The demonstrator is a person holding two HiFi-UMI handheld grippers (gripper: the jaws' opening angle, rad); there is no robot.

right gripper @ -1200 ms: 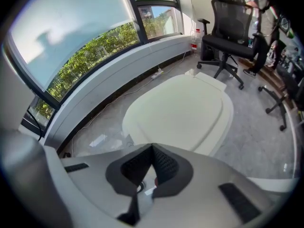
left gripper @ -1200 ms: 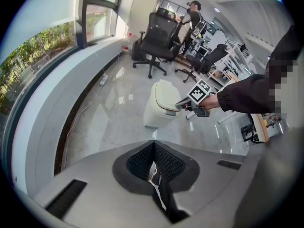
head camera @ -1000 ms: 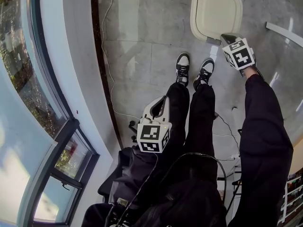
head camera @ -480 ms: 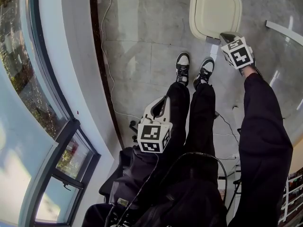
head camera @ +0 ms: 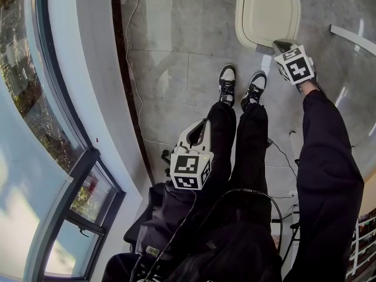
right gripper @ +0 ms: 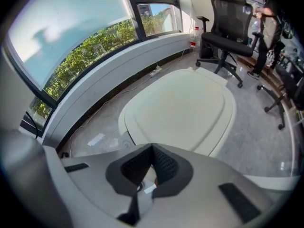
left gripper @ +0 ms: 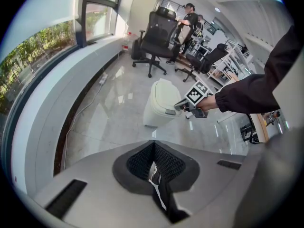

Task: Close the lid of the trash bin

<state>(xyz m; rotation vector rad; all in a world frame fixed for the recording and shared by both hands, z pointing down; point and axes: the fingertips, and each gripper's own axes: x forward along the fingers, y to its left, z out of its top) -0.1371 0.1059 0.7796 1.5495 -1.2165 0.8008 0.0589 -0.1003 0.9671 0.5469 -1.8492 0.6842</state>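
Observation:
The cream trash bin [head camera: 267, 13] stands on the grey tiled floor in front of my feet, and its lid [right gripper: 183, 110] lies flat on the body. My right gripper [head camera: 282, 45] is shut and empty. It hovers at the bin's near right corner, just above the lid's front edge. The left gripper view shows this from the side, with the right gripper [left gripper: 183, 106] at the bin's [left gripper: 159, 103] top rim. My left gripper [head camera: 200, 129] is held back at my thigh, far from the bin, shut with nothing between its pads.
A curved window wall and sill [head camera: 88, 98] run along the left, with a cable [head camera: 130, 69] on the floor beside them. Black office chairs [left gripper: 154, 39] and people stand beyond the bin. A white bar [head camera: 352, 40] lies at the right. My shoes [head camera: 227, 84] are just short of the bin.
The right gripper edged slightly up toward the bin a second ago and has held still since. The left gripper has not moved.

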